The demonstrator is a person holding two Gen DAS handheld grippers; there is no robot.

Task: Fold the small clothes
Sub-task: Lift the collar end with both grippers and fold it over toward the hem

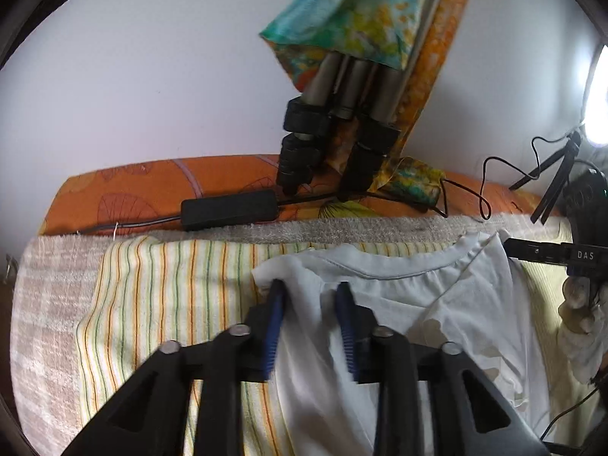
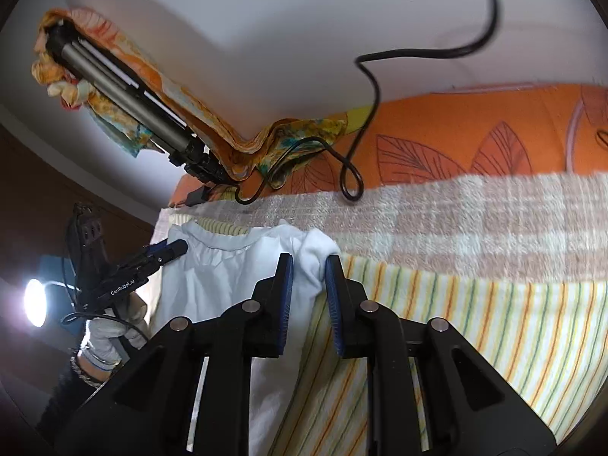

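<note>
White shirt [image 2: 228, 277] between right hand-held gripper [image 2: 309, 266] pads

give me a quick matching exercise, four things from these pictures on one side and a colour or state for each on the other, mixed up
Things:
1. white shirt
2. striped cloth
3. tripod
4. power adapter

States:
A. wrapped in a colourful scarf
B. black box lying on the orange sheet
C. pinched at both shoulders by the hand-held grippers
D. spread flat under the shirt

Pairs: 1-C, 2-D, 3-A, 4-B
</note>
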